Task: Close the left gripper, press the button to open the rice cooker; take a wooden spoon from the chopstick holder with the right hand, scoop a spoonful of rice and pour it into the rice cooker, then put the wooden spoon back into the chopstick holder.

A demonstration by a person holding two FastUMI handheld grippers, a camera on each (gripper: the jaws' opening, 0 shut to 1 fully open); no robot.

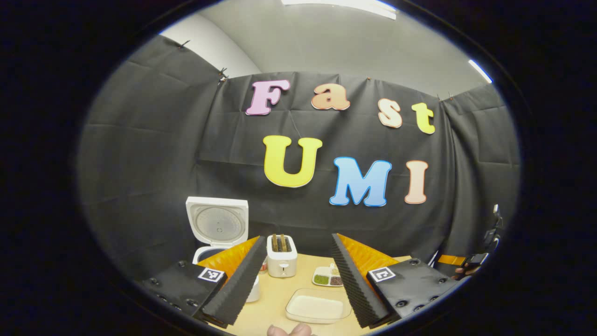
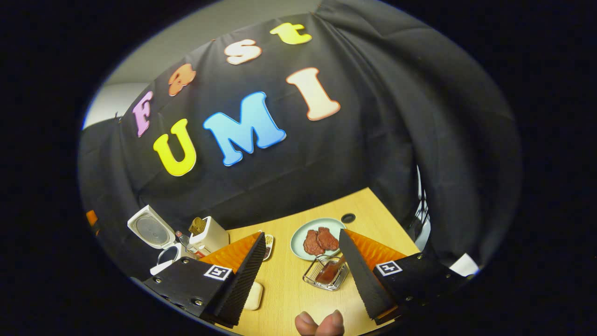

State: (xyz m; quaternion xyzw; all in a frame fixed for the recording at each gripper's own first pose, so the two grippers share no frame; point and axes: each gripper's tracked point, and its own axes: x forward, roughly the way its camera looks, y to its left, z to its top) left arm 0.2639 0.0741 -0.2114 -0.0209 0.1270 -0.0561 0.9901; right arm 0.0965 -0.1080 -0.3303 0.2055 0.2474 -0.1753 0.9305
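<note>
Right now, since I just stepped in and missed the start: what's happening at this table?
A person holds two grippers above a wooden table. The rice cooker already stands with its lid up. The left gripper and right gripper are both open and hold nothing. A wooden spoon lies in a wire basket.

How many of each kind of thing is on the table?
Cooking machines: 2, rice cooker and toaster.
Dishes: 3, sectioned plate, clear tray, meat plate.
Wire baskets: 1.
Total: 6.
</note>
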